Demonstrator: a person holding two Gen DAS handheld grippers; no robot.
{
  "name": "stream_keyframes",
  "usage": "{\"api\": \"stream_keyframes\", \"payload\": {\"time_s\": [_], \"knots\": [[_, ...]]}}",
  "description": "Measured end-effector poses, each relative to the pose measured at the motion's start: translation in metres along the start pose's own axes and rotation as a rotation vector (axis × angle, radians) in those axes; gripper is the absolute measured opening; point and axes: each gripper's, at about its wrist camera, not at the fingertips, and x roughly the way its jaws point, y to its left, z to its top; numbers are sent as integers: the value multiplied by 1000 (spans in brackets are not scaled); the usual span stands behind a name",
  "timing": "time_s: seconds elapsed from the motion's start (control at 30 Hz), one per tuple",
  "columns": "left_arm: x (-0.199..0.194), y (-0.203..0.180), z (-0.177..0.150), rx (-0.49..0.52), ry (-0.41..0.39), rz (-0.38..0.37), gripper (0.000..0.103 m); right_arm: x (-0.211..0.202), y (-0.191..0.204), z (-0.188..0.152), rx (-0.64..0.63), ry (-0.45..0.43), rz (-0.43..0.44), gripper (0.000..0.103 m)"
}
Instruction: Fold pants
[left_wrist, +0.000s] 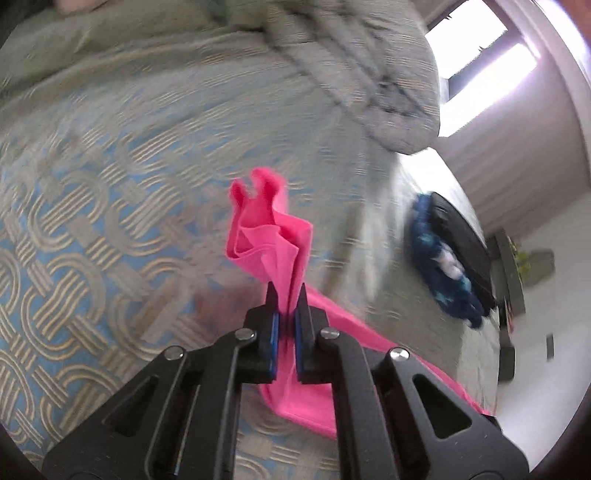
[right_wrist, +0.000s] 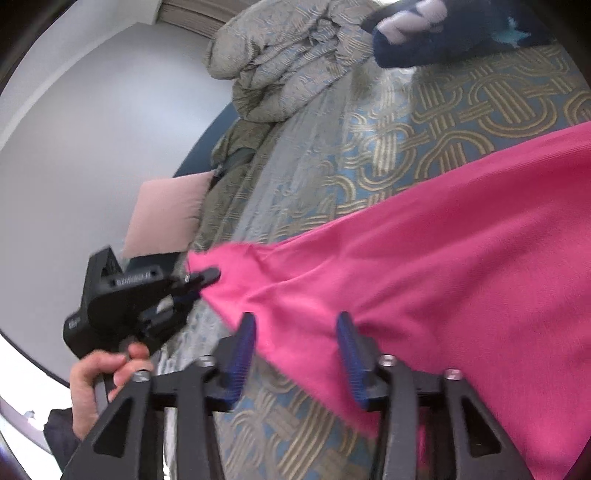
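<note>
Here, left tongs (left_wrist: 287, 295) pinch soft pink pants (left_wrist: 273, 240); right tongs (right_wrist: 297, 325) gape.

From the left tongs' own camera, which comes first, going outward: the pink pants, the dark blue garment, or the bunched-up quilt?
1. Pink pants: pinched in the left tongs, dead centre.
2. Dark blue garment: off to the right, near the bed's edge.
3. Bunched-up quilt: farthest, at the top of the view.
</note>
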Motion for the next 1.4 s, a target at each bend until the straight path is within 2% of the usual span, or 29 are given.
{"api": "stream_keyframes", "payload": {"time_s": [0.17, 0.3, 0.4, 0.6, 0.67, 0.73, 0.9, 1.03, 1.07, 1.1, 1.13, 1.2, 1.3, 1.33, 1.37, 1.4], "knots": [[-14, -49, -9, 118, 10, -93, 8, -30, -5, -5, 92, -54, 49, 59], [-15, -84, -28, 217, 34, -139, 7, -61, -17, -1, 236, -118, 199, 61], [-12, -114, -50, 303, 50, -162, 8, -85, -23, 11, 312, -158, 285, 71], [8, -161, -96, 463, 94, -165, 8, -117, -26, 51, 354, -147, 345, 78], [14, -171, -109, 505, 102, -162, 8, -127, -26, 60, 345, -138, 313, 78], [20, -184, -129, 575, 109, -158, 8, -132, -27, 67, 327, -107, 230, 79], [31, -207, -178, 739, 121, -140, 8, -135, -48, 75, 368, -46, 103, 79], [42, -213, -201, 800, 152, -130, 9, -134, -69, 73, 381, 12, 3, 78], [45, -214, -205, 806, 159, -127, 11, -134, -72, 72, 381, 28, -17, 76], [47, -214, -209, 810, 161, -124, 11, -134, -77, 70, 384, 39, -34, 59], [48, -215, -211, 811, 165, -122, 12, -133, -82, 70, 390, 57, -67, 33], [50, -215, -212, 799, 171, -131, 13, -135, -89, 69, 390, 67, -92, 15], [50, -215, -211, 793, 163, -147, 14, -139, -90, 70, 370, 58, -100, 11], [49, -216, -211, 796, 162, -154, 19, -141, -89, 70, 366, 54, -99, 10], [48, -216, -212, 800, 163, -162, 32, -143, -88, 71, 360, 48, -95, 10], [46, -217, -213, 806, 168, -174, 39, -146, -87, 70, 357, 45, -88, 10]]}}
